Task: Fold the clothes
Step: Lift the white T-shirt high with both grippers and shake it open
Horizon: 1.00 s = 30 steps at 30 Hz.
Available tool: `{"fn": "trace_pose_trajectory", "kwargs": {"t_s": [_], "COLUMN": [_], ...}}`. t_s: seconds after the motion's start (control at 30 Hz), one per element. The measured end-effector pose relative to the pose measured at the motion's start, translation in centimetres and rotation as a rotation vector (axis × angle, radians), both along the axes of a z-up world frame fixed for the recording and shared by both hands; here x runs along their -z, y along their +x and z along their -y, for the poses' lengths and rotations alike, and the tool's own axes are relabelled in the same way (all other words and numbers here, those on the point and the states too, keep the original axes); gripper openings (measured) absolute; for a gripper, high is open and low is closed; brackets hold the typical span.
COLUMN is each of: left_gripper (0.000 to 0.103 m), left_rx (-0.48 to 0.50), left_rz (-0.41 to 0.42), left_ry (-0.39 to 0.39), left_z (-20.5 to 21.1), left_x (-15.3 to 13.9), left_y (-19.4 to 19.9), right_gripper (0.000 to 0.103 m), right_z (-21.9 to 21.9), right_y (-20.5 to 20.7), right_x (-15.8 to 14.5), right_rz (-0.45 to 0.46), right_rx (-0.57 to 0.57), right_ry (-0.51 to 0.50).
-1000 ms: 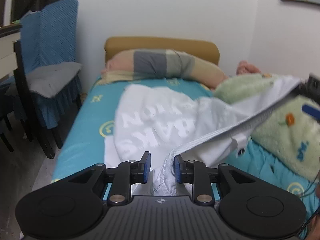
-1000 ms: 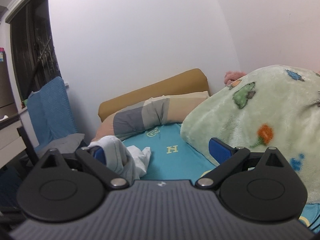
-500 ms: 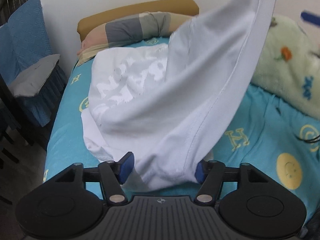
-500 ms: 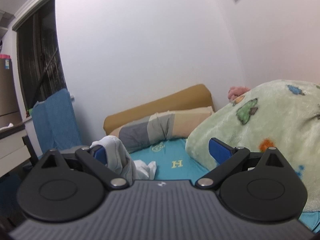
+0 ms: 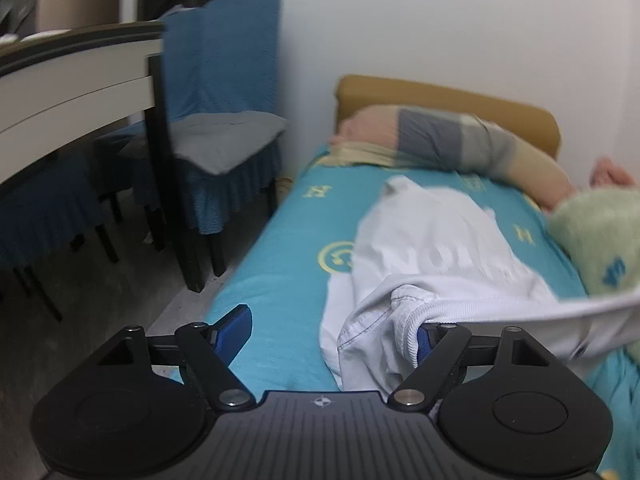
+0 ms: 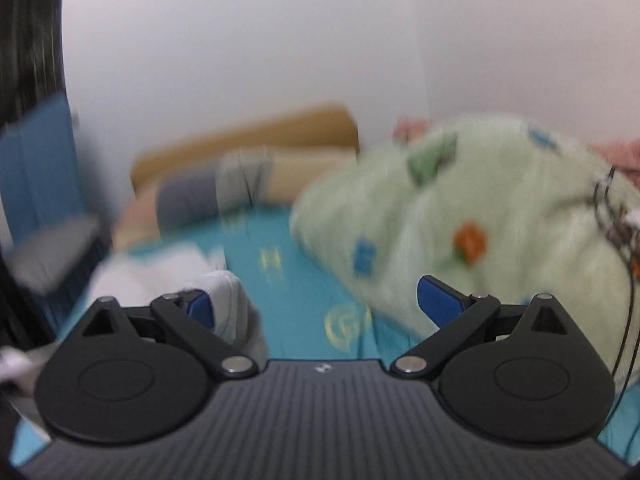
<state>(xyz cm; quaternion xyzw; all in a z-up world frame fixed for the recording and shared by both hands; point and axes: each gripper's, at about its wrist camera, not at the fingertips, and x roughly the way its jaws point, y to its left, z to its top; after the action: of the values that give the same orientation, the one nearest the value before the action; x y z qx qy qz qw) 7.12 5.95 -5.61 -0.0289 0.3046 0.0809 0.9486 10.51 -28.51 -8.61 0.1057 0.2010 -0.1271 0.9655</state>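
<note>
A white T-shirt [image 5: 432, 256] with faint lettering lies on the teal bed sheet [image 5: 288, 248]. Its ribbed hem [image 5: 412, 320] is bunched over the right finger of my left gripper [image 5: 332, 332], whose jaws stand wide open. A band of the hem stretches off to the right edge. In the right wrist view, my right gripper [image 6: 320, 304] is also wide open, and a white fold of the T-shirt [image 6: 232, 304] hangs over its left finger. The view is blurred.
A green fleece blanket [image 6: 460, 232] is heaped on the bed's right side. A striped pillow [image 5: 452, 144] lies against the tan headboard [image 5: 440, 92]. Blue-covered chairs [image 5: 224, 112] and a white table edge [image 5: 72, 88] stand on the left of the bed.
The left gripper opened wide from nearly shut and swung left and down. The shirt, lifted high half a second ago, has dropped back onto the bed. The right gripper lowered, staying open.
</note>
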Motion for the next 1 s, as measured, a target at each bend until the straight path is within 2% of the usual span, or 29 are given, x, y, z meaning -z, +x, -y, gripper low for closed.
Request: {"fn": "trace_pose_trajectory", "kwargs": {"t_s": [0.07,0.17,0.23,0.37,0.5,0.57,0.7,0.8,0.93,1.0], "left_gripper": [0.081,0.083,0.090,0.090,0.090,0.090,0.090,0.090,0.091,0.092], "left_rx": [-0.007,-0.013,-0.031,-0.054,-0.045,-0.042,-0.026,-0.017,0.031,0.054], "left_rz": [0.038,0.121,0.200,0.363,0.563,0.643,0.749,0.854,0.921,0.937], "left_ry": [-0.011,-0.018,-0.020,-0.031,-0.010,-0.015,-0.067,-0.052,-0.077,-0.064], "left_z": [-0.2,-0.2,-0.3,-0.9,-0.8,-0.9,-1.3,-1.2,-0.7,-0.1], "left_x": [-0.9,-2.8,-4.9,-11.9,-20.9,-25.7,-35.1,-41.3,-48.2,-50.5], "left_y": [-0.5,-1.3,-2.1,-4.6,-8.3,-10.1,-13.1,-15.6,-17.6,-18.4], "right_gripper": [0.101,0.101,0.101,0.101,0.101,0.101,0.101,0.101,0.101,0.101], "right_z": [-0.2,-0.8,-1.3,-1.0,-0.6,-0.4,-0.3,-0.2,-0.1,-0.1], "right_y": [0.2,-1.8,-3.4,-6.3,-9.1,-10.5,-13.9,-16.4,-19.8,-21.4], "right_x": [0.7,-0.8,-2.8,-10.2,-17.6,-22.4,-29.3,-34.4,-41.2,-44.6], "right_rz": [-0.025,0.069,0.140,0.300,0.459,0.516,0.622,0.702,0.807,0.860], "right_rx": [0.006,0.026,0.044,0.010,-0.025,-0.047,-0.067,-0.081,-0.100,-0.109], "right_ry": [-0.014,-0.052,-0.095,-0.066,-0.036,-0.019,-0.065,-0.101,-0.148,-0.172]}}
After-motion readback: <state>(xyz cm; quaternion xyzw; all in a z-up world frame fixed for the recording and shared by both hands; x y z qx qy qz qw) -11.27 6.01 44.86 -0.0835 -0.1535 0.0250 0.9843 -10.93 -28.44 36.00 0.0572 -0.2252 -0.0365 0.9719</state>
